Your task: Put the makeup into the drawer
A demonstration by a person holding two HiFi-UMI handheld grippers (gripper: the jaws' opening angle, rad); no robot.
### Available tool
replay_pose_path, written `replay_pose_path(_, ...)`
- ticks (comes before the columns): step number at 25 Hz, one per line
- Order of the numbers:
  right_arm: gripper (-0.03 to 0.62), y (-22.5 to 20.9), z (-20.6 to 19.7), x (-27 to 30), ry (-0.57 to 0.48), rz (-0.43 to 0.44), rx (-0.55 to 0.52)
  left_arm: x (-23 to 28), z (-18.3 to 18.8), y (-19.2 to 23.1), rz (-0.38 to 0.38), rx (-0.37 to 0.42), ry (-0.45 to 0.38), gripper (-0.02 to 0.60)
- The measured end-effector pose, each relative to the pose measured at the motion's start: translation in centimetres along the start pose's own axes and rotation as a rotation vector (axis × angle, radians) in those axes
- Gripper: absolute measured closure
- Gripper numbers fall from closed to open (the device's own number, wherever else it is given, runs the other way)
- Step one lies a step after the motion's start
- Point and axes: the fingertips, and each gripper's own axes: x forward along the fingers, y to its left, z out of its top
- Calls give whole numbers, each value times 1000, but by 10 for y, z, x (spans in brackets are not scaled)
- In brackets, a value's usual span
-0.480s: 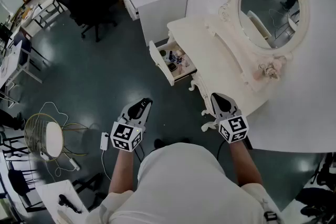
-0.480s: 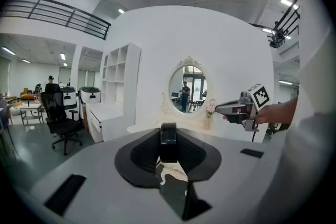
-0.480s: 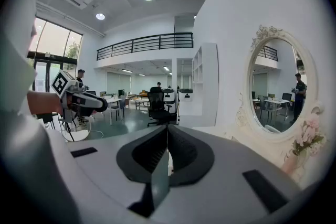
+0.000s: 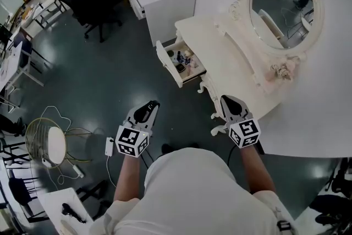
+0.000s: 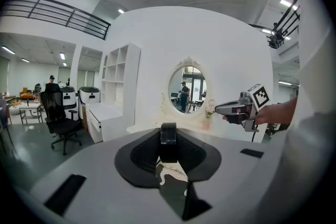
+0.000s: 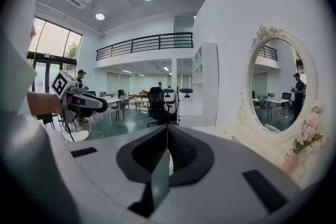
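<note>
Makeup, a small black round case [image 5: 168, 140], sits pinched in the left gripper [image 4: 149, 107], well short of the open cream wooden drawer [image 4: 166, 63]. The right gripper [image 4: 227, 102] is closed and empty. The step is probably the carry: bring the case over the drawer, then release.

No legible text, brand, number or sign appears in any view. The cube [image 4: 132, 141] on the left gripper [image 4: 150, 105] and the cube [image 4: 245, 134] on the right gripper [image 4: 227, 100] carry only black-and-white square markers, no characters.
</note>
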Motion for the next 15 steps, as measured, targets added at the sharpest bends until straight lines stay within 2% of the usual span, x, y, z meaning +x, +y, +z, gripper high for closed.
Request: replay_pose_path(15,565,25,-7,8,34,-34,15,-18,-13,17,-28,-16,3,507)
